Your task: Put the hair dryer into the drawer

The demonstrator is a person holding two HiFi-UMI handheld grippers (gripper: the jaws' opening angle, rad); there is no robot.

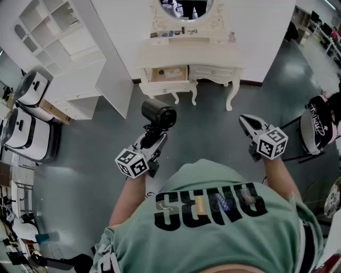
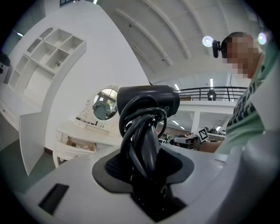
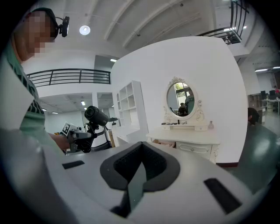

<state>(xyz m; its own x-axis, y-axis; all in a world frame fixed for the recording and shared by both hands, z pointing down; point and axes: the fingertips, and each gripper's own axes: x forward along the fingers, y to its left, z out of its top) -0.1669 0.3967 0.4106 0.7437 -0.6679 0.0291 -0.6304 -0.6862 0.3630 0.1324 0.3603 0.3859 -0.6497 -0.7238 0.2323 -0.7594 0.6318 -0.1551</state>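
The left gripper [image 1: 155, 139] is closed on the handle of the black hair dryer [image 1: 158, 114]. In the left gripper view the two pads press on the handle from both sides, and the black cord [image 2: 139, 135] is wound in loops around this handle, so the jaws stand about half apart with the handle and cord between them. The long axis of the handle is upright: it goes from the jaws at 6 o'clock up to the barrel at 12 o'clock. The barrel sits on top and lies about level, across the handle. In the head view one round end of the barrel faces toward 10 o'clock. Which end is the mouth I cannot tell.

The hair dryer is in the air above the floor [image 1: 213, 122], in front of the person and well apart from the drawer [image 1: 169, 73].

The right gripper [image 1: 244, 119] is at 3 o'clock of the head view. Its jaw tips are together and nothing is between them.

The floor is grey-green and a little shiny. At 12 o'clock a white dressing table [image 1: 213, 56] stands against a white wall [image 1: 256, 26], with an oval mirror [image 1: 186, 8] above it and small things on its top. Its left drawer is pulled open. A white shelf unit [image 1: 58, 32] stands at 10 o'clock.
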